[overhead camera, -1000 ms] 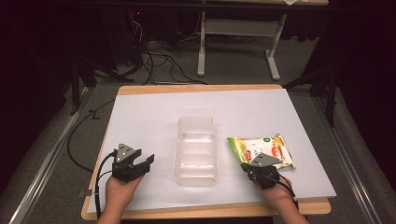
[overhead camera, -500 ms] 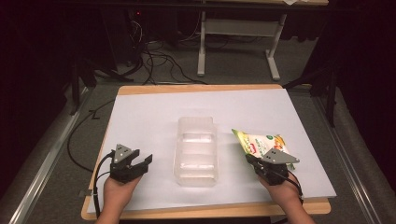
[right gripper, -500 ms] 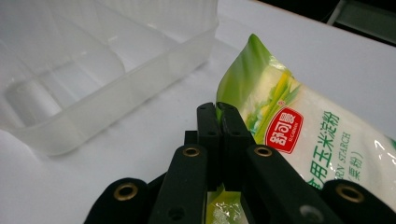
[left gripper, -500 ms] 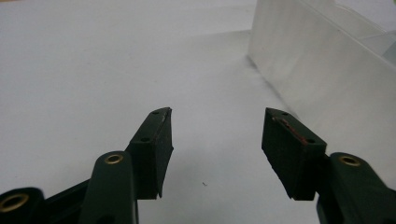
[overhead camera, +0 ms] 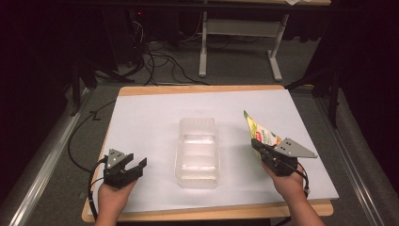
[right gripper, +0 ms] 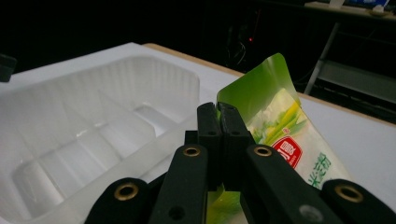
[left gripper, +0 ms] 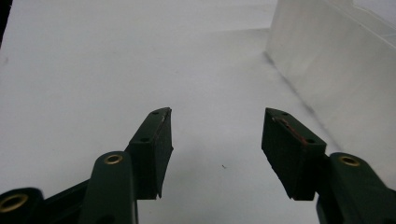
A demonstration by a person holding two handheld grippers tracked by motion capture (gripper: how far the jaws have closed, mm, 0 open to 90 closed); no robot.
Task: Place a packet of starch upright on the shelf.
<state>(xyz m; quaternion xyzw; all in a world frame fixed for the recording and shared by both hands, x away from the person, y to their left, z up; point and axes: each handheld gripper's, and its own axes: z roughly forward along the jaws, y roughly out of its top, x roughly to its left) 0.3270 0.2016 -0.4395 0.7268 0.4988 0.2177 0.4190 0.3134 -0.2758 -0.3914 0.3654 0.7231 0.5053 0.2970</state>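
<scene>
2 grippers are in play, and they stand in opposite states. The right gripper point(overhead camera: 261, 149) has its jaws pressed together on the edge of a green and white snack pouch point(overhead camera: 260, 133), which hangs clear of the white table sheet point(overhead camera: 150, 117) to the right of the clear plastic tray point(overhead camera: 198, 151), tilted up on 1 corner. The left gripper point(overhead camera: 135, 165) rests near the front left of the sheet with its jaws spread and nothing between them; its own view shows bare sheet ahead and the tray wall off to one side.

The pouch looks light and soft: a thin glossy film bag, probably slippery and likely to sag or swing from a pinch at 1 edge. The flat sealed edge seems the safest place to take hold, since it is stiffer than the filled middle, and squeezing the middle could crush what is inside. The tray looks thin and flexible too, light enough to slide if the pouch nudges it.

From the right gripper view the jaws point(right gripper: 217, 140) cover the pinched part of the pouch point(right gripper: 280, 126), so how deep the film sits between them cannot be told. The printing is too small to read. From the high view the gripper hides the pouch's lower end.
</scene>
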